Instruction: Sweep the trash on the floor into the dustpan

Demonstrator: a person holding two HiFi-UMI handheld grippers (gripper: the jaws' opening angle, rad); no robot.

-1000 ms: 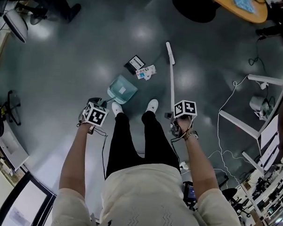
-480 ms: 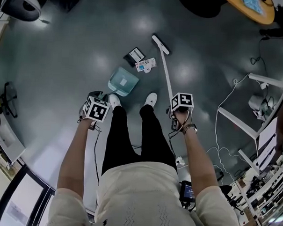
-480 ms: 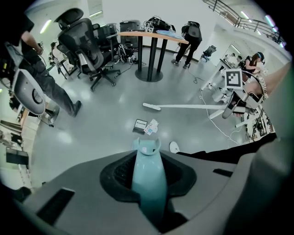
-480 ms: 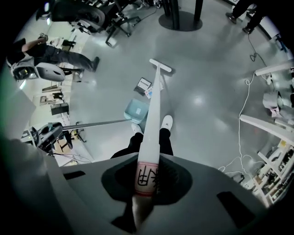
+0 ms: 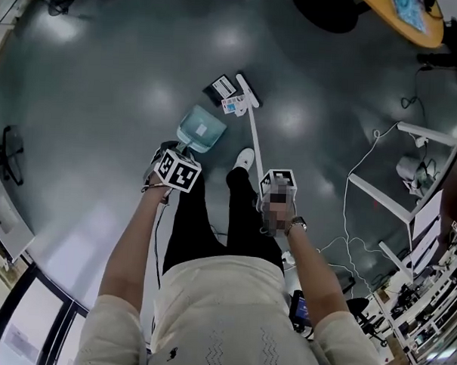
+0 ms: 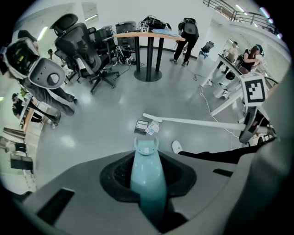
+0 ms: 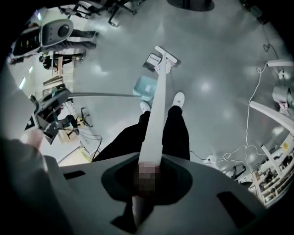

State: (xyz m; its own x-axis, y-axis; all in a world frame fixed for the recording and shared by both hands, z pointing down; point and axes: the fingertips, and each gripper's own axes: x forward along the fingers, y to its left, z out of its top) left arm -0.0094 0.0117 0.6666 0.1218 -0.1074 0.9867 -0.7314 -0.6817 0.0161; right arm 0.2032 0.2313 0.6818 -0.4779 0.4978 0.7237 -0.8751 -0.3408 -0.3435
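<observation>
Nearest me, the left gripper [image 5: 178,168] has its jaws clamped on the handle of the teal dustpan [image 5: 201,129]. The right gripper [image 5: 277,191] is closed round the white stick of the broom [image 5: 254,134]. The pan sits just ahead of the person's shoe [image 5: 245,158]. Farther out, the broom's head lies right beside the trash [image 5: 233,104], a white packet and a dark card. Half a second ago that head stood clear of the trash; it has swung in.

An open-plan office or lab: black swivel chairs [image 6: 85,43] at upper left, a round wood-topped standing table [image 6: 148,36] at top centre, white desk frames [image 5: 378,197] at right, glossy grey floor [image 5: 104,97].
</observation>
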